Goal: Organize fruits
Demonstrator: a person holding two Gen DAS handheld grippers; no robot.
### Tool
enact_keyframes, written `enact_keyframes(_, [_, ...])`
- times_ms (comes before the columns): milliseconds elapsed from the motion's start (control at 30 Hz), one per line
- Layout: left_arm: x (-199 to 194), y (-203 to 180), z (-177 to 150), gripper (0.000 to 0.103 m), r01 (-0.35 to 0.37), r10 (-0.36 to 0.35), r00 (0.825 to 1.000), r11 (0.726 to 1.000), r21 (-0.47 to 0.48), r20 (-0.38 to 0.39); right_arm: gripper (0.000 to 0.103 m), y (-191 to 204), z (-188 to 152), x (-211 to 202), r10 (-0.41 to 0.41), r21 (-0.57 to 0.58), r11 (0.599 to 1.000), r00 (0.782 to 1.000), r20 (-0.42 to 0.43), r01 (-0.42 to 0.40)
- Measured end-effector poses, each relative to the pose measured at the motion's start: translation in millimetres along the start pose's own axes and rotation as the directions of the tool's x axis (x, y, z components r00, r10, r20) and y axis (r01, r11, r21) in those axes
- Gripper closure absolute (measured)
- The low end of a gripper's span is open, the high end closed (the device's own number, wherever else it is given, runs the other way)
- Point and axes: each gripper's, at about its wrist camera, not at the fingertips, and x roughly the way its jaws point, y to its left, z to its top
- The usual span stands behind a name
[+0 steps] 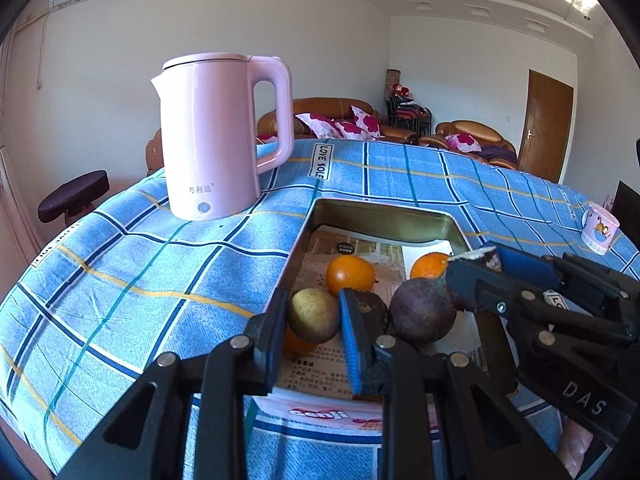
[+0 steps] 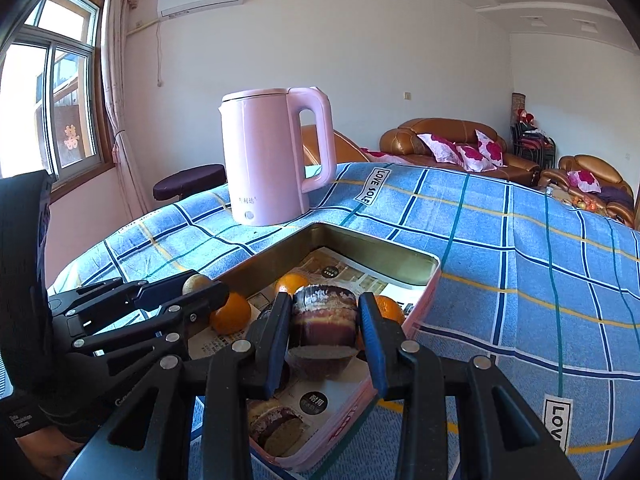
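My left gripper (image 1: 314,300) is shut on a small yellow-brown round fruit (image 1: 314,316), held over the near end of a paper-lined metal tray (image 1: 384,208). Two oranges (image 1: 350,274) and a dark purple round fruit (image 1: 422,312) lie in the tray. My right gripper (image 2: 325,304) is shut on a purple cut cane piece (image 2: 324,316) above the same tray (image 2: 376,240). More purple pieces (image 2: 276,424) lie under it, with oranges (image 2: 232,312) around. Each gripper shows in the other's view: the right gripper (image 1: 476,258) and the left gripper (image 2: 202,282).
A tall pink kettle (image 1: 212,136) stands on the blue checked cloth (image 1: 140,280) behind and to the left of the tray. A printed mug (image 1: 598,230) sits at the table's far right. Sofas and chairs lie beyond the table.
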Motion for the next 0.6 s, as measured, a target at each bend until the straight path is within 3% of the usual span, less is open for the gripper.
enact_keyframes(233, [3.9, -3.1, -2.0, 0.074, -0.010, 0.010, 1.000, 1.000, 0.016, -0.018, 0.064, -2.1, -0.8, 5.0, 0.006, 0.007, 1.000, 0.999, -0.037, -0.005])
enact_keyframes(333, [3.8, -4.0, -2.3, 0.068, -0.012, 0.012, 1.000, 1.000, 0.022, -0.019, 0.052, -4.4, -0.9, 4.8, 0.008, 0.018, 1.000, 0.999, -0.038, -0.008])
enact_keyframes(400, [2.7, -4.0, -2.1, 0.057, -0.018, 0.018, 1.000, 1.000, 0.023, -0.014, 0.047, -4.5, -1.1, 2.8, 0.008, 0.018, 1.000, 1.000, -0.028, -0.008])
enact_keyframes(600, [-4.8, -7.8, -3.9, 0.038, 0.006, -0.006, 1.000, 0.999, 0.032, 0.012, 0.038, -7.0, -2.1, -8.4, -0.037, 0.030, 0.999, 0.999, 0.017, 0.036])
